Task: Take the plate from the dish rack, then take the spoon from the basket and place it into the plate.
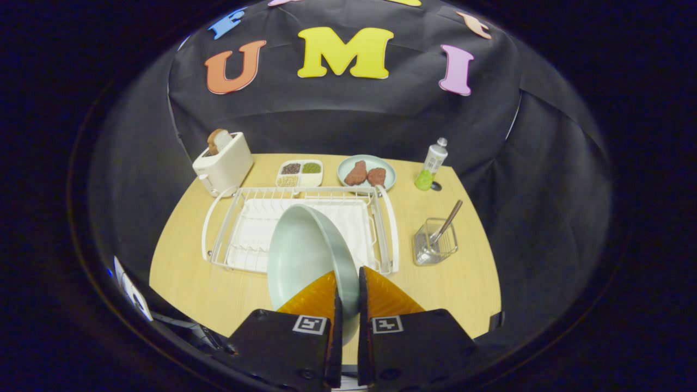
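My gripper (348, 283) is shut on the rim of a pale green plate (305, 256), one orange finger on each side of its edge. The plate stands tilted on edge, held up in front of the white wire dish rack (384, 228), which lies on the wooden table just beyond the fingers. To the right of the rack stands a clear wire basket (435, 245) with a spoon (447, 220) leaning in it, its brown handle pointing up and to the right.
Behind the rack stand a white toaster (224, 162) with bread in it, a small divided tray of seeds (299, 173), a green plate holding two pieces of meat (366, 173) and a bottle (432, 163). Bare table (468, 283) lies in front of the basket.
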A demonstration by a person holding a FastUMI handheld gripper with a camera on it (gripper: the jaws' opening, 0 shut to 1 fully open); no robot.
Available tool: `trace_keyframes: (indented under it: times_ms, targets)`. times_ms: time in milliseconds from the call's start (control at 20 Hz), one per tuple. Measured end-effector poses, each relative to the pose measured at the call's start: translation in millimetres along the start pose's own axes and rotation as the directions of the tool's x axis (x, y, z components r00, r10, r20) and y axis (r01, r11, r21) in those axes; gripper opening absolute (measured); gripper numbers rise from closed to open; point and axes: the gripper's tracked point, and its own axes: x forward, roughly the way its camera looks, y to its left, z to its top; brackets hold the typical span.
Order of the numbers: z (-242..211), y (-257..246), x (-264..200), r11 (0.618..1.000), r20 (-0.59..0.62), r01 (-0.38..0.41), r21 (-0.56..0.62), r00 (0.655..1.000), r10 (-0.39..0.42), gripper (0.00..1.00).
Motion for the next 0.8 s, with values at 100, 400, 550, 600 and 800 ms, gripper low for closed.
trace_keyframes:
  times_ms: [100, 400, 550, 600, 800]
  targets:
    - [-34.0, 5.6, 10.3, 0.995, -0.015, -0.085, 0.057, 0.996, 0.086, 0.17]
    - [-106.5, -19.0, 59.4, 0.983, -0.064, -0.124, 0.138, 0.989, 0.134, 0.17]
    - [-127.1, -21.0, 77.2, 0.982, -0.091, -0.128, 0.139, 0.986, 0.141, 0.17]
    - [-130.7, -18.9, 83.7, 0.977, -0.092, -0.152, 0.146, 0.982, 0.167, 0.17]
    - [-148.7, -13.4, 103.3, 0.946, -0.110, -0.246, 0.212, 0.956, 0.273, 0.18]
